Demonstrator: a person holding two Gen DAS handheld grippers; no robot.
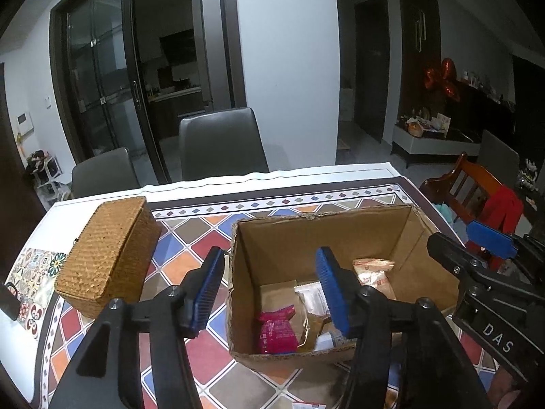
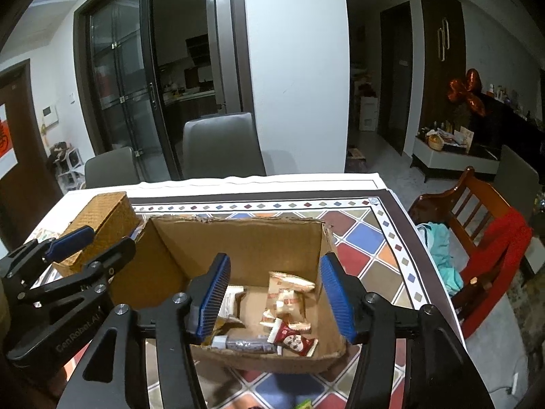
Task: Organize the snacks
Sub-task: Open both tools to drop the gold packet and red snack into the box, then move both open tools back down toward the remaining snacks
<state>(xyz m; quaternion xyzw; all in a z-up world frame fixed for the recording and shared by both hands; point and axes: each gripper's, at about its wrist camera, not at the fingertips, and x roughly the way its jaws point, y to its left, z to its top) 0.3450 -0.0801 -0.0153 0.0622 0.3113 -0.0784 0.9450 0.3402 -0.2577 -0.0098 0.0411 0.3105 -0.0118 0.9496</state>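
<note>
While both tools hang over the cardboard box (image 1: 340,238), neither one holds anything. The left gripper (image 1: 269,293) has its blue pads apart, with only the near left wall of the box showing between them. The right gripper (image 2: 276,296) is also apart and empty, above the inside of the box.

The snacks lie on the floor of the box. A pink packet (image 1: 276,329) is at the near left, pale beige packets (image 2: 287,298) are in the middle toward the far side, a red and white packet (image 2: 294,341) and a dark long tube-like wrapper (image 2: 245,343) lie by the near wall. Left of the box stands a woven basket (image 1: 109,255) with its lid on, on the patterned tablecloth (image 1: 190,248).

These packets look light, soft and a little slippery, and what is inside may crush easily. I would take one by its flat sealed edge or across the thin middle, with gentle pressure. The box walls are high, so the fingers should come from above.
</note>
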